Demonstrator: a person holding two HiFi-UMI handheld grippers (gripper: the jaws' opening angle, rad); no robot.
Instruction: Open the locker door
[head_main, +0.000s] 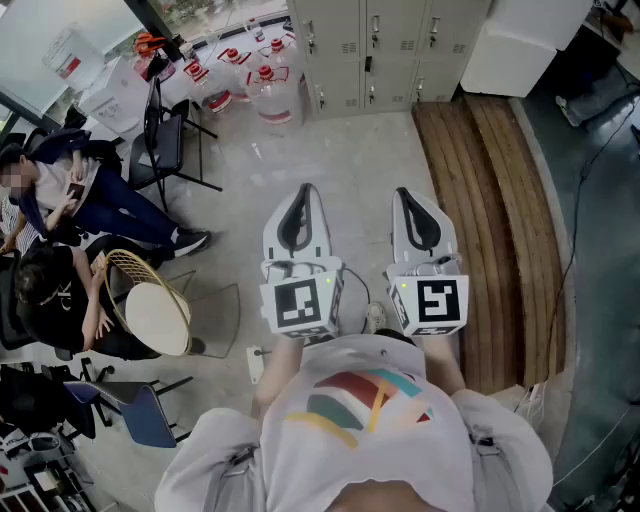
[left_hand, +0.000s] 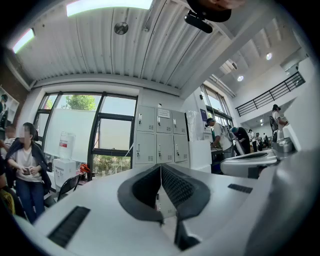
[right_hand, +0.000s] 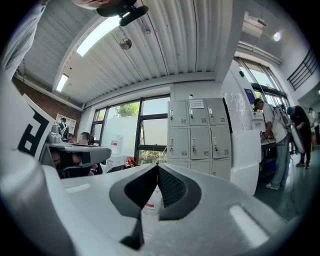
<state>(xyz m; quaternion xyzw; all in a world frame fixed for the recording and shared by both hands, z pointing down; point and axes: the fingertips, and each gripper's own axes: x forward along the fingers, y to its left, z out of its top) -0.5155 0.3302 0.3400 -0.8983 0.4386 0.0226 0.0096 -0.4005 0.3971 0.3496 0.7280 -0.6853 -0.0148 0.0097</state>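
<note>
A bank of pale grey lockers (head_main: 385, 50) stands against the far wall, all doors closed; it also shows straight ahead in the left gripper view (left_hand: 157, 135) and the right gripper view (right_hand: 197, 137). My left gripper (head_main: 300, 192) and right gripper (head_main: 412, 195) are held level side by side in front of me, well short of the lockers. Both are shut with nothing between their jaws, the dark pads meeting at the tips (left_hand: 160, 166) (right_hand: 157, 166).
Several water jugs (head_main: 262, 85) stand left of the lockers. A white box (head_main: 520, 45) sits to their right. A black chair (head_main: 165, 135) and seated people (head_main: 70, 190) are at the left. A wooden strip (head_main: 505, 230) runs along the floor at right.
</note>
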